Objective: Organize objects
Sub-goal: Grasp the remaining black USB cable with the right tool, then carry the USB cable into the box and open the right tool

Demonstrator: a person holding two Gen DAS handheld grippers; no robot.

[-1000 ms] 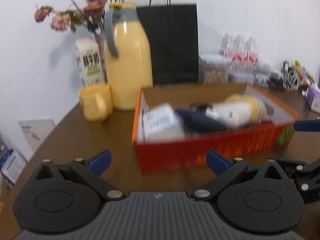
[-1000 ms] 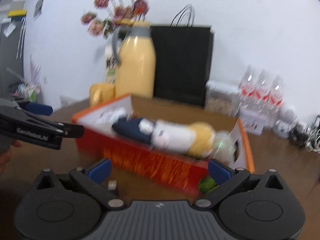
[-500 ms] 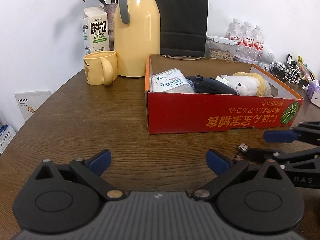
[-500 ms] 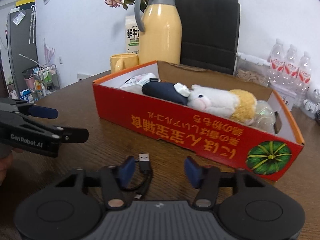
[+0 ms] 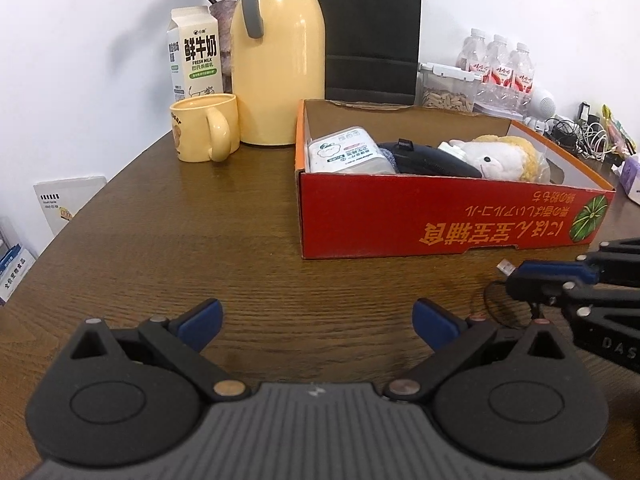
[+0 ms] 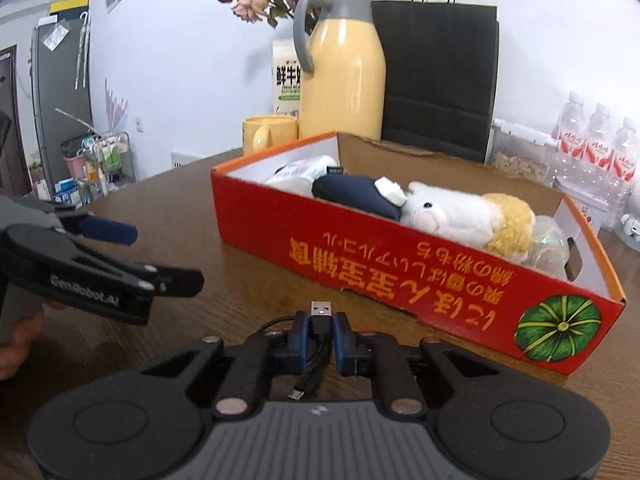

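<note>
A black USB cable [image 6: 321, 310] lies on the brown table in front of the red cardboard box [image 6: 400, 264]. My right gripper [image 6: 322, 328] is closing on it, its blue pads pressing the plug end from both sides. The left wrist view shows that gripper [image 5: 548, 276] low at the right, with the plug [image 5: 506, 267] sticking out. My left gripper [image 5: 316, 320] stands open over bare table, nothing between its fingers. The box [image 5: 440, 216] holds a white pack [image 5: 348, 154], a dark pouch [image 5: 432, 160] and a plush sheep [image 5: 496, 156].
Behind the box stand a yellow thermos [image 5: 280, 60], a yellow mug [image 5: 204, 132], a milk carton [image 5: 196, 56] and a black paper bag [image 5: 372, 28]. Water bottles [image 5: 500, 64], a seed container [image 5: 448, 88] and tangled cords [image 5: 580, 132] crowd the back right.
My right gripper went from wide open to closed around the USB cable's plug. Both grippers sank toward the table, then steadied.
</note>
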